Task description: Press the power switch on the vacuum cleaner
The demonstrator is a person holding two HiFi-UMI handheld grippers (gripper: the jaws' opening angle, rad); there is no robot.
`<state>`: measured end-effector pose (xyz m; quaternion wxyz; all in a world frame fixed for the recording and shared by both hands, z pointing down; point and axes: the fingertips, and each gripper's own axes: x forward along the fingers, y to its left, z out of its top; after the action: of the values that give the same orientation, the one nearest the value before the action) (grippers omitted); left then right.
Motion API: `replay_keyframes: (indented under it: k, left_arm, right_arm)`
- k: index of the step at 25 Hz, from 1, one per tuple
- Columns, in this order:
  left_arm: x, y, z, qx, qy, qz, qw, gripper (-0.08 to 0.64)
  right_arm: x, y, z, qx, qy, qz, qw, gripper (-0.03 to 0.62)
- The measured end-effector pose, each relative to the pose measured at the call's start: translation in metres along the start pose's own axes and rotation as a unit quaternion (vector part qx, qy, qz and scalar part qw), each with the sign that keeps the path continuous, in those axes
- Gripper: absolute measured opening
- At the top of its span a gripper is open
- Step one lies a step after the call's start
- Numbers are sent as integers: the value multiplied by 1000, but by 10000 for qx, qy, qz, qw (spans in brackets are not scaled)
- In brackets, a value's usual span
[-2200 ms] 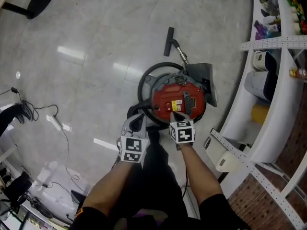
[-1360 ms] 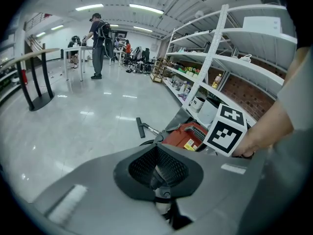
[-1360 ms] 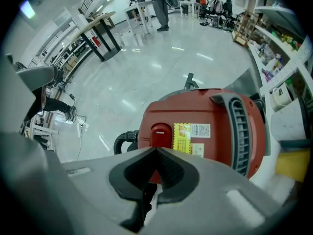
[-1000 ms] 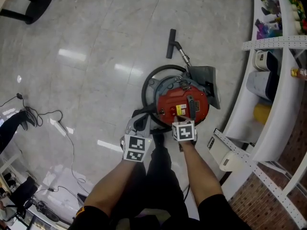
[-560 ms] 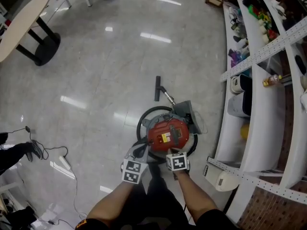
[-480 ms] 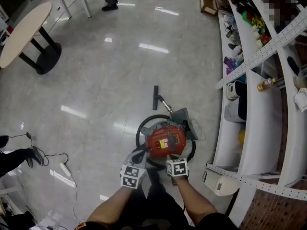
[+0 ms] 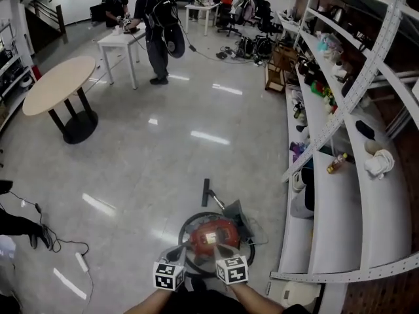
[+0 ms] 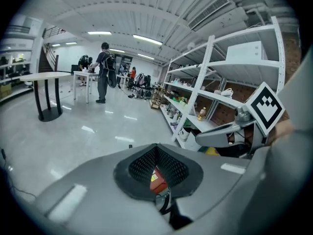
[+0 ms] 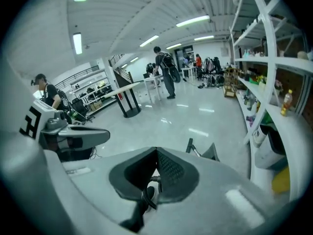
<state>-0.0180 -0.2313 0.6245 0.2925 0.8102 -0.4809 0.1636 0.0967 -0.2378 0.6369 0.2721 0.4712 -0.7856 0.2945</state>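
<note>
We have lifted our gaze from the round red-topped vacuum cleaner (image 7: 211,236). Two seconds ago it filled the middle of the head view, with the right claw reaching onto its red lid; now it sits small at the lower centre of the frame. The room has opened up above it: the round beige table (image 7: 59,84) at upper left, a person with a backpack (image 7: 156,18) at the top, and the curved white shelving (image 7: 327,195) down the right.

Both claws have dropped to the very bottom edge of the head view, near the machine but no longer over its lid. The left gripper (image 8: 156,146) has its jaws brought together at the tips with nothing between them; a sliver of the red body shows through the hollow behind the pads. The right gripper (image 9: 156,151) is likewise closed and empty, and the black floor nozzle (image 7: 205,193) lies beyond it on the glossy grey floor (image 7: 131,169).

We read this as a withdrawal. The reach to the lid looks finished and we appear to be standing up, so the press is probably behind us. The power switch is too small to pick out here, so we cannot say whether the machine is running.
</note>
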Motion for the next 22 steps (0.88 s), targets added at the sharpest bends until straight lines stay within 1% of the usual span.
replay_keyframes:
  k: [3, 6, 10, 12, 17, 22]
  left_arm:
    - [-22, -1, 9, 12, -260, 127, 9996, 15]
    - [-42, 0, 11, 72, -440, 267, 9986, 15]
    - [-66, -12, 24, 122, -672, 366, 9970, 15]
    - [-77, -16, 31, 205, -762, 389, 9961, 15]
    - [-95, -26, 32, 366, -897, 351, 9947, 15]
    - [-107, -38, 32, 572, -997, 220, 9931, 15]
  right_arm:
    - [-20, 22, 22, -303, -346, 201, 9987, -8]
    - [-37, 40, 33, -531, -585, 349, 9963, -8]
    - [-57, 53, 39, -692, -811, 467, 9932, -8]
    - [-66, 60, 44, -724, -920, 510, 9918, -8]
    - [-80, 70, 52, -806, -1120, 506, 9891, -8]
    - [-99, 79, 58, -820, -1339, 452, 9866, -8]
